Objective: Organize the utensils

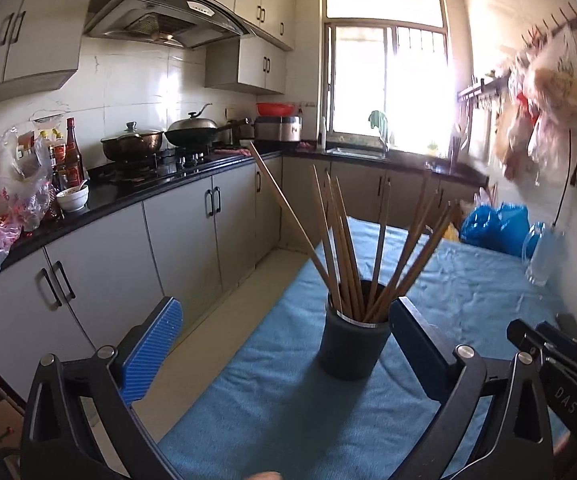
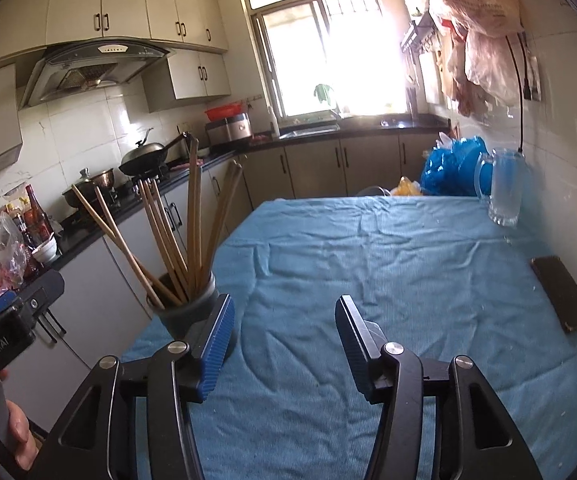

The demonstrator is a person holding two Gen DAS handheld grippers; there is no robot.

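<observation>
Seen first from the left wrist, a table draped in a wrinkled light-blue cloth (image 1: 468,292) fills the lower middle. Near its left edge a dark cylindrical holder (image 1: 352,340) stands upright, and a fan of long wooden chopsticks (image 1: 344,248) is held in it. The left gripper (image 1: 288,332) is spread wide, its blue ribbed pads on either side of the holder without touching it; nothing is gripped. Along the left wall a black countertop (image 1: 128,196) over grey cabinets is seen, with a lidded wok (image 1: 192,130) on the stove, sauce bottles and plastic bags. A bright window (image 1: 384,80) closes the far end.

From the right wrist, the same cloth is seen stretching toward the far wall. The right gripper (image 2: 284,336) is partly open over bare cloth, and nothing is held between its pads. The holder is placed just left of its left pad. A clear glass mug (image 2: 504,188) and a crumpled blue plastic bag (image 2: 452,168) are set at the far right, and a dark flat phone (image 2: 562,296) lies nearer the wall.
</observation>
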